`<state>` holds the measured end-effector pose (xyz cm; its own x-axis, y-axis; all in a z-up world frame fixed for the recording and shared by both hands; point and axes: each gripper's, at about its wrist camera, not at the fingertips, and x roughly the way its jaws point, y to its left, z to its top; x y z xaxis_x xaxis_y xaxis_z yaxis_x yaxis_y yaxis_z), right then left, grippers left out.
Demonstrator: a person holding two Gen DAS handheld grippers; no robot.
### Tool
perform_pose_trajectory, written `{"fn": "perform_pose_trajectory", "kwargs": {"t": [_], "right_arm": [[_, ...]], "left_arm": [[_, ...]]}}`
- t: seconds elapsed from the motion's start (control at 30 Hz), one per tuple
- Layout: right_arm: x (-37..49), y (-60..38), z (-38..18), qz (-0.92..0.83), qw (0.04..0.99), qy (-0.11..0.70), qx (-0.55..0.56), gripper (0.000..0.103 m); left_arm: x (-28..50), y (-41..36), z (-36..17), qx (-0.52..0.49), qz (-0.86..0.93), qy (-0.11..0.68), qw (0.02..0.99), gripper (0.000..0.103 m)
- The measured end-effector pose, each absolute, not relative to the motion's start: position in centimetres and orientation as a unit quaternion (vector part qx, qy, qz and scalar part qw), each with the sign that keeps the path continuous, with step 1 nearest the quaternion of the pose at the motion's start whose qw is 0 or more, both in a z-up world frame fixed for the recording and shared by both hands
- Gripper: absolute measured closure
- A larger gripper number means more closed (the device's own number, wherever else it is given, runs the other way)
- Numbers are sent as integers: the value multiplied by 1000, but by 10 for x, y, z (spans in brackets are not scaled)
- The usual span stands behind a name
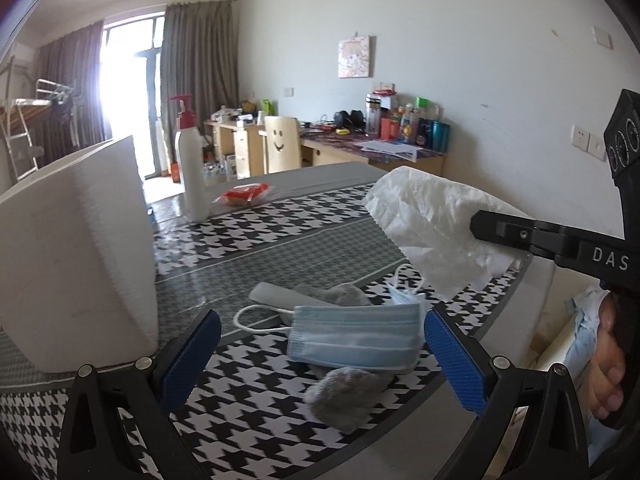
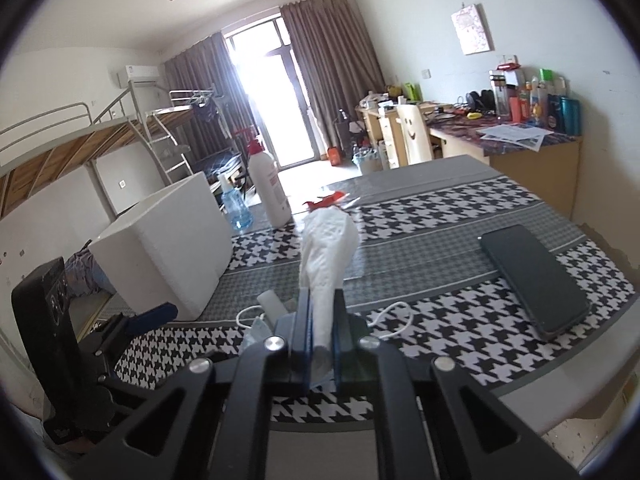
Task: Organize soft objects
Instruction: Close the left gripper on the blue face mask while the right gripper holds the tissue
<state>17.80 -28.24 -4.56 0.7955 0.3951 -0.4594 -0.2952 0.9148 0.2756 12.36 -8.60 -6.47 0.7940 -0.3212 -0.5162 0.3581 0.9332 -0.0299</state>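
My right gripper (image 2: 322, 312) is shut on a crumpled white tissue (image 2: 328, 248) and holds it above the table; the tissue (image 1: 432, 224) and that gripper (image 1: 476, 222) also show at the right of the left wrist view. My left gripper (image 1: 322, 350) is open and empty, low over a light blue face mask (image 1: 356, 336) that lies on grey fuzzy socks (image 1: 344, 398). A grey soft piece (image 1: 280, 296) lies behind the mask. A white foam box (image 1: 76, 248) stands at the left, also in the right wrist view (image 2: 168, 248).
A white pump bottle (image 1: 192, 172) and a red packet (image 1: 244, 194) stand at the far side of the houndstooth table (image 1: 280, 236). A black phone (image 2: 536, 280) lies at the right. A blue spray bottle (image 2: 236, 204) stands behind the box. The table edge is near at the right.
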Motion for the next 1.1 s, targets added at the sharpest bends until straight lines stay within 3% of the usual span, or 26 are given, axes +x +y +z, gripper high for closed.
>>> {"fn": "perform_pose_trajectory", "kwargs": {"t": [0.57,0.73,0.87,1.1], "right_arm": [[171,-308,-60,148,945,270,113,92],[170,-309,-64,147,944,273,113,92],[170,-311,-68,142,944,275,114,92],[171,-314,-73,142,942,280,119,92]], "left_arm": [[136,-121,-75,50,-190,297,934,3],[141,-130,-80,57,-194,312,928,16],[142,-138,-84,71,-188,321,925,20],[153,-145,-94,74,-183,352,915,42]]}}
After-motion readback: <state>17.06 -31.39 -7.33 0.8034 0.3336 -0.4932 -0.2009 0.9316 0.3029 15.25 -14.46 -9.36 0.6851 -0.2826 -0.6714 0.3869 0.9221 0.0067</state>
